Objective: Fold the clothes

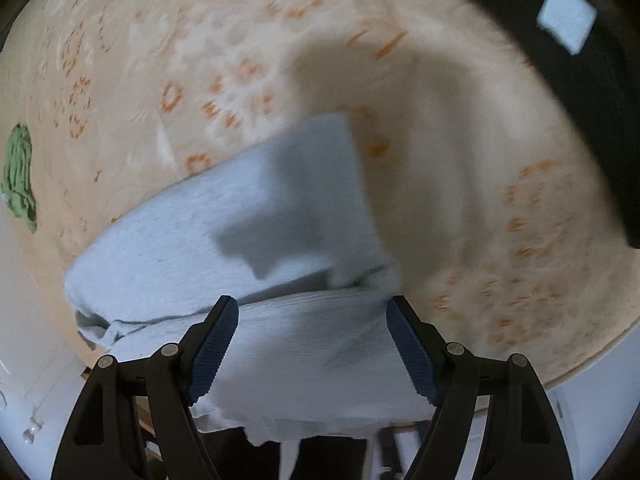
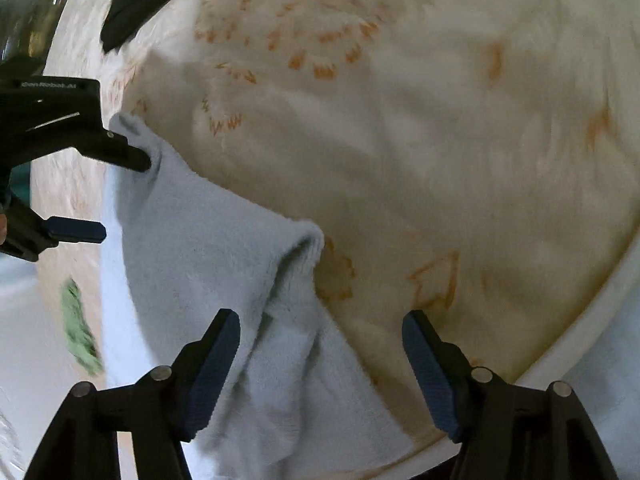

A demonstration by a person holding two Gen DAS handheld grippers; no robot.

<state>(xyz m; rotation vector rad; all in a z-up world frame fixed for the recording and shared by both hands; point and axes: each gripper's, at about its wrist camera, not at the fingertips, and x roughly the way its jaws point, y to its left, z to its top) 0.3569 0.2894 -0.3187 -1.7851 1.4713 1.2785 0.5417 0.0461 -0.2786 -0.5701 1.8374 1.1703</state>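
A light blue towel point(image 1: 240, 220) lies partly folded on the cream cloth-covered table point(image 1: 480, 160), with one layer doubled over near the front edge. My left gripper point(image 1: 312, 308) stands open over its near layer, and the towel spans the gap between the fingers without being pinched. In the right wrist view the same towel point(image 2: 192, 240) shows a raised fold. My right gripper point(image 2: 322, 318) is open with that fold's lower part between its fingers, pads clear of it. The left gripper point(image 2: 124, 198) appears at the towel's far corner, one finger touching the fabric.
A green cloth point(image 1: 18, 176) point(image 2: 78, 328) lies crumpled at the table's left side. A black garment point(image 1: 592, 120) point(image 2: 132, 0) with a pale square patch point(image 1: 566, 16) sits at the far edge. The table's rim point(image 2: 580, 320) curves close on the right.
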